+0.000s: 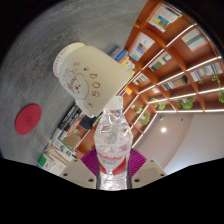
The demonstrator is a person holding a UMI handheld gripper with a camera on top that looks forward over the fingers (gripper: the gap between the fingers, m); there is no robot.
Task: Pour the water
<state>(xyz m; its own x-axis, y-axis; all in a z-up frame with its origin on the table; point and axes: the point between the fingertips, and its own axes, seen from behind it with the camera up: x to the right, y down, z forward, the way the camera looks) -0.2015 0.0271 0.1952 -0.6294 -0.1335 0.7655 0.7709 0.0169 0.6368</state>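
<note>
My gripper [112, 165] is shut on a clear plastic water bottle [112, 140] with a red and white label. The magenta pads [89, 163] press on both of its sides. The whole view is rolled over, so the bottle is tipped with its white-capped neck [113, 103] pointing ahead at a cream paper cup [85, 78] printed with small figures. The cup stands on the grey table [40, 70] just beyond the bottle's top, its open mouth facing away from the table. No water stream shows.
A round red coaster-like disc [28, 118] lies on the grey table to one side of the cup. Lit wooden shelves [175, 60] with books and boxes fill the far side of the room.
</note>
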